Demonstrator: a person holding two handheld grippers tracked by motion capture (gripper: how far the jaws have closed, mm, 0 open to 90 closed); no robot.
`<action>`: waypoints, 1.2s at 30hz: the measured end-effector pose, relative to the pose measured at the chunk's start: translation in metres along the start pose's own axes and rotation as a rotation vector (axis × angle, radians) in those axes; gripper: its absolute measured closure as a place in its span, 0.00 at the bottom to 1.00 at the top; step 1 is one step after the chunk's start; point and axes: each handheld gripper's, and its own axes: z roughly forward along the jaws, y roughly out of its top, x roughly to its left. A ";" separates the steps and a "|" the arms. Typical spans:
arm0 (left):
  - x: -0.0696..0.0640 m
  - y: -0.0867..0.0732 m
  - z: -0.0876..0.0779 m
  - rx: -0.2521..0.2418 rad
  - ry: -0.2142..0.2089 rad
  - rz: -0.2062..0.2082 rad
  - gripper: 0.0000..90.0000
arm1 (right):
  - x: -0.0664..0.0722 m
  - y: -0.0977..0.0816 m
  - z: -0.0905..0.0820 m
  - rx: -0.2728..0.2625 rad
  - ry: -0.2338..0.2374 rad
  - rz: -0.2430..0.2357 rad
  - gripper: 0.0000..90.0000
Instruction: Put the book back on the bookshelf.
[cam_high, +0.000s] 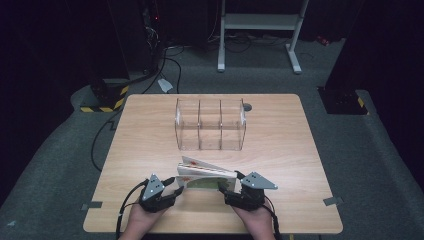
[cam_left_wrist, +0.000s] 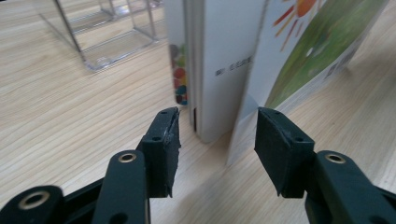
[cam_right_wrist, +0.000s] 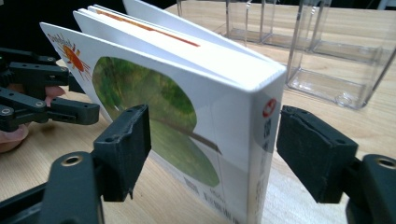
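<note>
Book: a thin picture book (cam_high: 205, 176) stood on its edge on the desk (cam_high: 150, 130), near my side of it, its covers fanned apart at one end. The front cover showed a green patch and an orange sun.
Left claw: my left claw (cam_high: 176, 189) sat at the book's fanned end. In the left gripper view the two black pads (cam_left_wrist: 164, 147) stood apart with the book's pages (cam_left_wrist: 219, 70) and its loose cover between them, and I saw a gap on each side, so they pressed on nothing.
Right claw: my right claw (cam_high: 226, 189) sat at the book's spine end. In the right gripper view its pads (cam_right_wrist: 126, 147) stood wide on either side of the spine (cam_right_wrist: 264, 140), one facing the front cover, the other clear of the back, neither one touching.
Grip: I held nothing in either claw; the book stood on its own between the two.
Hands: both of my hands came in from the near edge of the desk, one behind each claw, the left (cam_high: 145, 220) and the right (cam_high: 255, 220).
Clear box: a see-through box (cam_high: 210, 125) with three compartments stood farther back on the desk, well apart from the book, beyond it from where I sat.
Cables: a black cable (cam_high: 125, 210) trailed from my left claw off the near edge.
</note>
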 end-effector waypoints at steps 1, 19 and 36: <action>0.001 -0.001 -0.002 0.000 0.005 -0.005 0.55 | 0.000 0.001 0.001 0.002 0.003 -0.002 0.28; 0.026 -0.014 -0.023 0.007 0.119 -0.104 0.55 | -0.004 0.015 0.010 -0.043 0.065 -0.062 0.39; 0.041 -0.020 -0.025 0.036 0.176 -0.150 0.55 | 0.000 0.014 0.005 -0.056 0.142 -0.144 0.70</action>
